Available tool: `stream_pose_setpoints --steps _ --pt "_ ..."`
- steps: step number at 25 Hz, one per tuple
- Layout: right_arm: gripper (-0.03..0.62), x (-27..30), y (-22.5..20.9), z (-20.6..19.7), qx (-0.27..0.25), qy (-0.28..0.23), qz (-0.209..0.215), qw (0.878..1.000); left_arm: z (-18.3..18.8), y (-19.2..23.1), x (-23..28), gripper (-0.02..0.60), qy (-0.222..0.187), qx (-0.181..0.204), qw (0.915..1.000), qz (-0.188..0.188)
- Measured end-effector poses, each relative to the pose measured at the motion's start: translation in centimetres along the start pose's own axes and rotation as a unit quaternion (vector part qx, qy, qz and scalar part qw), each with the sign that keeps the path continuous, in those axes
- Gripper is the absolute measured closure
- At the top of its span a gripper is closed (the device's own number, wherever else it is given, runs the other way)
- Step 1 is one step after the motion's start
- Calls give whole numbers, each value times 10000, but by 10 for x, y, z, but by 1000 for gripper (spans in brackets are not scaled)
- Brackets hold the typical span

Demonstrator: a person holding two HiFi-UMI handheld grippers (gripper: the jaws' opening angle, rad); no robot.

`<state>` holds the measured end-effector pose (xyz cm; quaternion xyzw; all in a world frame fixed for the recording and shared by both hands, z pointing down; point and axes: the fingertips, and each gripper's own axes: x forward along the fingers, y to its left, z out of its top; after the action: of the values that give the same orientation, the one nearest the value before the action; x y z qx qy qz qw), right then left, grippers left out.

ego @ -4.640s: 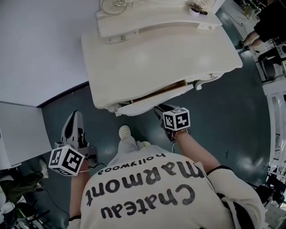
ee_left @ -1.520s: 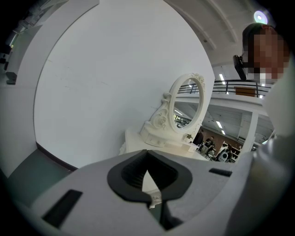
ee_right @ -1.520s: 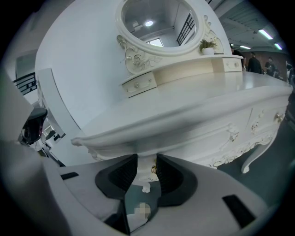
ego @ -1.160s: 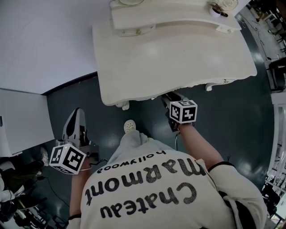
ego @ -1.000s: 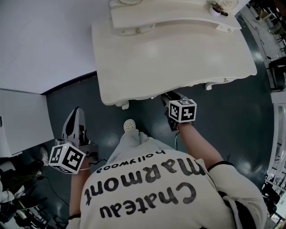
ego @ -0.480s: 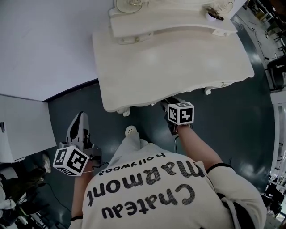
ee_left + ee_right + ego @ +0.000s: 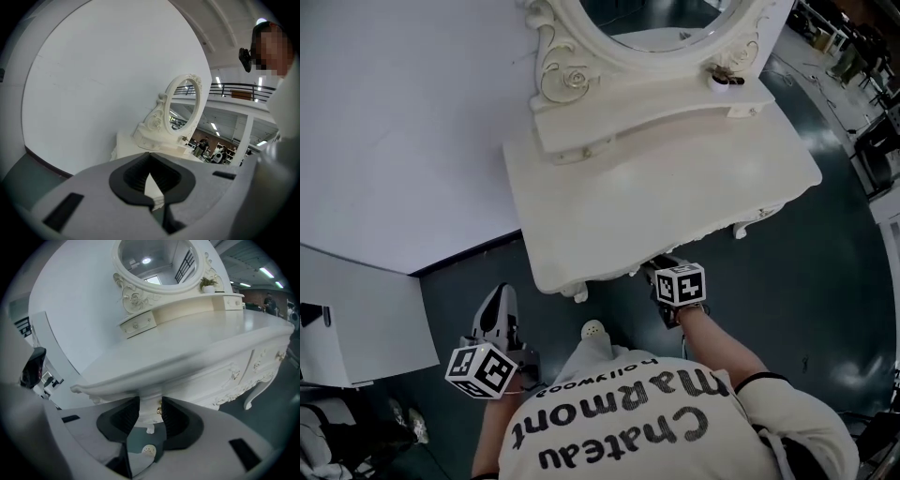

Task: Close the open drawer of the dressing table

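Only its own view shows the right gripper (image 7: 150, 405) flanking the drawer pull (image 7: 159, 408).

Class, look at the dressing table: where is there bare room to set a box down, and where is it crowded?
The broad tabletop is bare from the raised shelf to its front edge. Crowded: the shelf carries the mirror and a small plant; the right gripper sits at the front edge.

Soft even light, faint sheen on the dressing table (image 7: 666, 178); gripper views warp and darken at edges.
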<state>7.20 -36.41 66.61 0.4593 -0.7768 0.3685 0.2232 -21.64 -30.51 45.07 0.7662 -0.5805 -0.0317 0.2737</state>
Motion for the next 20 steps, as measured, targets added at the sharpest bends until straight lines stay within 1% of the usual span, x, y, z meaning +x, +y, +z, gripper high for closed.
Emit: stream_pose_setpoints --steps 5,10,14,18,20 --pt "445 -19 -3 -6 612 -1 -228 9979 1 -22 1 574 -79 87 9996 -248" --pt "448 -57 -2 -10 1307 -117 -265 9910 -6 -47 -4 574 -102 175 9986 -486" --pt "453 -95 5 10 1419 -622 -266 9876 -15 -69 -12 575 -73 212 9977 -645" --pt "497 -137 20 36 1519 -1316 28 9796 -22 -94 -22 574 -117 250 9961 -834" --pt "516 -158 31 50 1430 -1735 235 9741 -24 -105 -26 574 -166 286 9954 -901"
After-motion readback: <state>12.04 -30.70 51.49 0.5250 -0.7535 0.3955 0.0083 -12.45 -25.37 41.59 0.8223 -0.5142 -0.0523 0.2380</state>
